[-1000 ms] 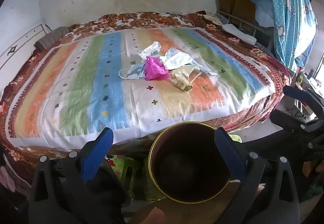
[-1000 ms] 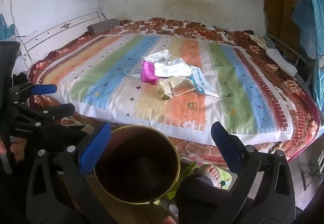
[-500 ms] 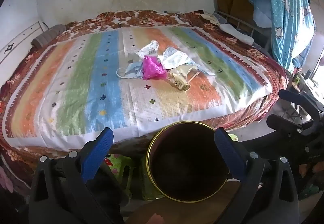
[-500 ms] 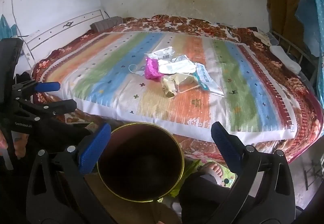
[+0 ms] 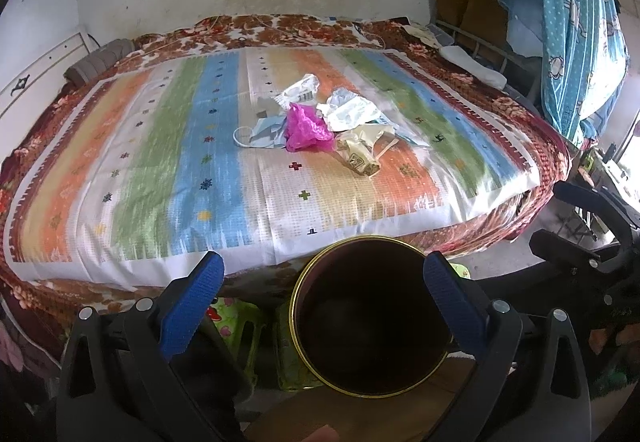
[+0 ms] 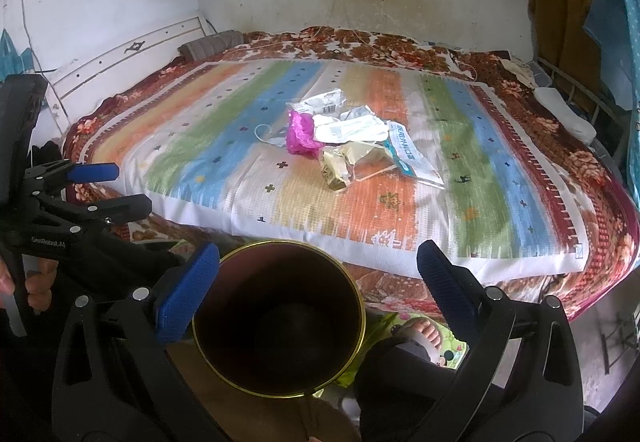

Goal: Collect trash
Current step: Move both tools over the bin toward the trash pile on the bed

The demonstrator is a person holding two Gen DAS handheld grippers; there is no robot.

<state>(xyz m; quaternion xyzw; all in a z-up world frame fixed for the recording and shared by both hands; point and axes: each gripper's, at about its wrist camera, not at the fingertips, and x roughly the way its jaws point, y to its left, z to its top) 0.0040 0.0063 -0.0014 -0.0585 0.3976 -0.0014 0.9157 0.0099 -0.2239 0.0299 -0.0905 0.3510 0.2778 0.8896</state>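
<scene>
Bed (image 5: 120,170): covered by a striped sheet; the trash is carried near its middle, well apart from both tools.

Bin (image 5: 370,316): dark, gold-rimmed, mouth up, placed below the near edge of the bed, between the tools; nothing distinct can be made out inside.

Left tool (image 5: 320,294): released, jaws spread wide, nothing held.

Right tool (image 6: 318,288): likewise released and empty.

Trash heap, all pieces touching or overlapping:
- white wrappers (image 5: 348,112), crumpled;
- printed plastic packet (image 6: 412,154), flat, at the right edge;
- pink bag (image 5: 306,128), crumpled;
- blue face mask (image 5: 260,132), loop trailing left;
- yellowish wrapper (image 5: 358,156), nearest the bin.

Step judged: reach for a first piece. The nearest or outermost piece is best taken singly, pinched by a raised fold so the sheet is not caught, then carried over the bin before release.
</scene>
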